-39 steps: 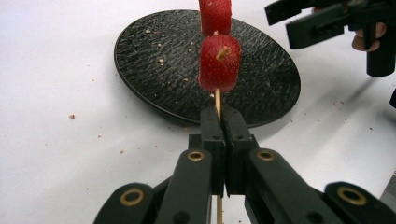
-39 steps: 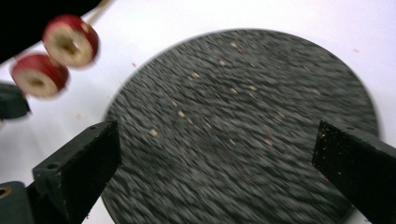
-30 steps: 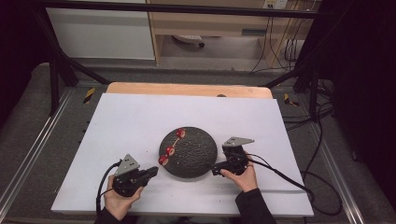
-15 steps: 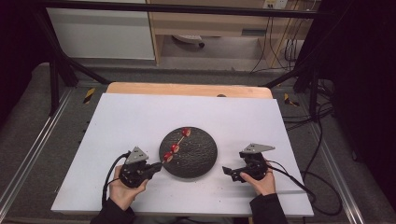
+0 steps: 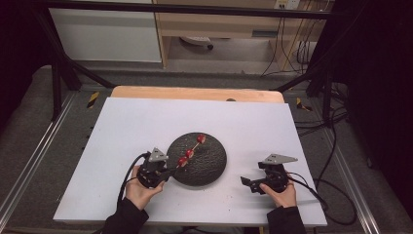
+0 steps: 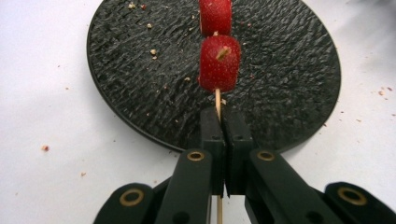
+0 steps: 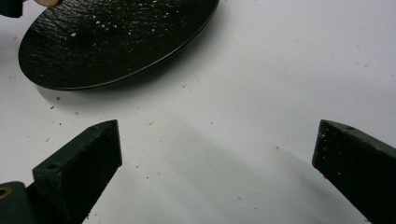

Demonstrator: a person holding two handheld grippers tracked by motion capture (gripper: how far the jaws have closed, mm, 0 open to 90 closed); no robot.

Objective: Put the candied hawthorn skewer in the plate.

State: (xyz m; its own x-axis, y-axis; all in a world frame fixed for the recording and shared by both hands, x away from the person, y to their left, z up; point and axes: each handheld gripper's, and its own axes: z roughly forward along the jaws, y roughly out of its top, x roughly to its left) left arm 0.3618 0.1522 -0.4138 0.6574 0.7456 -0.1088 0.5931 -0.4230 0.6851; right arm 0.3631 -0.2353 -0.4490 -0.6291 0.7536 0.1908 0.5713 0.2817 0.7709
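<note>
A skewer [image 6: 217, 100] carrying strawberries [image 6: 219, 63] is pinched at its bare lower end by the left gripper [image 5: 165, 174], whose jaws are pressed together on the stick, and is held over the black plate [image 5: 209, 168] on the tabletop [image 5: 131, 126]. The right gripper [image 5: 249, 183] is kept aside, jaws spread and empty. The stick is judged thin, light and brittle, the fruit soft; only bare wood should be gripped.

Bare table [image 5: 146, 122] all round; the plate [image 5: 209, 168] seemingly the sole obstacle, mid-table.
</note>
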